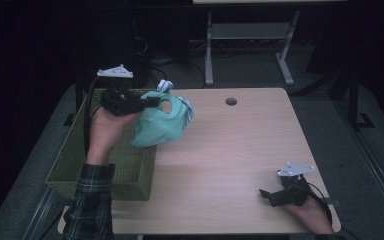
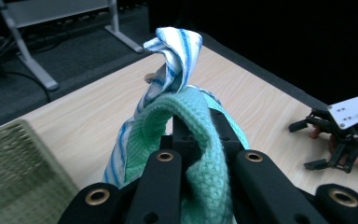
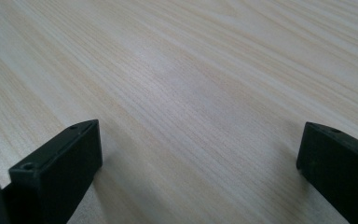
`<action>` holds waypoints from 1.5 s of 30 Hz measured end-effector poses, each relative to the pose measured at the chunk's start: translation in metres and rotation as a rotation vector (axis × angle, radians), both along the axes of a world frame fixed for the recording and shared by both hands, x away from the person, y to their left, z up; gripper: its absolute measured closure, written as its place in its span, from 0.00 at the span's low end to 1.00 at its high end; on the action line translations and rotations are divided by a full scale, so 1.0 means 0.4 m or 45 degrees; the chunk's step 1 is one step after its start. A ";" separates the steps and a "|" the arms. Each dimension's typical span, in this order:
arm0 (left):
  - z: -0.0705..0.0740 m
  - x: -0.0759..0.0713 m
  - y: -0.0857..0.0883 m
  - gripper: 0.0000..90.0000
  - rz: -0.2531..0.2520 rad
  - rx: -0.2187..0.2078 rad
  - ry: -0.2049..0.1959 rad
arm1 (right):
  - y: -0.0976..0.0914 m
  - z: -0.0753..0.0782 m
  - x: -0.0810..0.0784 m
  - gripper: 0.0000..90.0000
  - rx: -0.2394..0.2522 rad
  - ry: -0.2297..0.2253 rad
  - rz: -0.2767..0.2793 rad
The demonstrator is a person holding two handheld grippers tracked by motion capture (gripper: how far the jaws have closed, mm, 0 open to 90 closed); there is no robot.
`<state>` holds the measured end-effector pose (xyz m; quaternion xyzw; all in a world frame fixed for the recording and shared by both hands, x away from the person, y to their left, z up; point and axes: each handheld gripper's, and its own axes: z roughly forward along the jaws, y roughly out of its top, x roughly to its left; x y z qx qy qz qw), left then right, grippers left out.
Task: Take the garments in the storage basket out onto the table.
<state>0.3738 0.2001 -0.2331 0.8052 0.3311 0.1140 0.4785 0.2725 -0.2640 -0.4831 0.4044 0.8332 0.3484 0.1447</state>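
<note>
left gripper (image 1: 152,102): our jaws pinched tight on the green knit cloth (image 1: 156,125), which hangs below them with a blue-striped cloth (image 2: 175,51) bunched beyond the tips | basket (image 1: 70,170): under our left hand | right gripper (image 1: 267,196): jaws wide apart, nothing between them, resting low on the table (image 1: 230,150)

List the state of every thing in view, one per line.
Left gripper: shut on the green knitted cloth, raised off the table.
Green knitted cloth: bunched, hanging from the jaws beside the basket.
Striped cloth: crumpled, caught up with the green one.
Basket: upright at the table's left edge; contents not visible.
Right gripper: open, nothing between its jaws, low over the table.
Table: bare wood.
</note>
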 end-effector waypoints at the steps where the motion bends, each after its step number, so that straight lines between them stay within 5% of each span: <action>1: -0.002 0.000 -0.009 0.92 -0.008 -0.005 0.002 | 0.000 0.000 0.000 0.00 0.000 0.000 0.000; 19: -0.045 0.013 -0.145 0.92 -0.133 -0.009 0.040 | 0.000 0.000 0.000 0.00 0.005 0.001 -0.005; 30: -0.092 0.020 -0.213 0.92 -0.142 -0.023 0.067 | 0.001 0.000 0.000 0.00 0.006 0.001 -0.006; 45: -0.173 0.020 -0.306 0.92 -0.133 0.045 0.078 | 0.001 0.000 0.000 0.00 0.007 -0.001 -0.006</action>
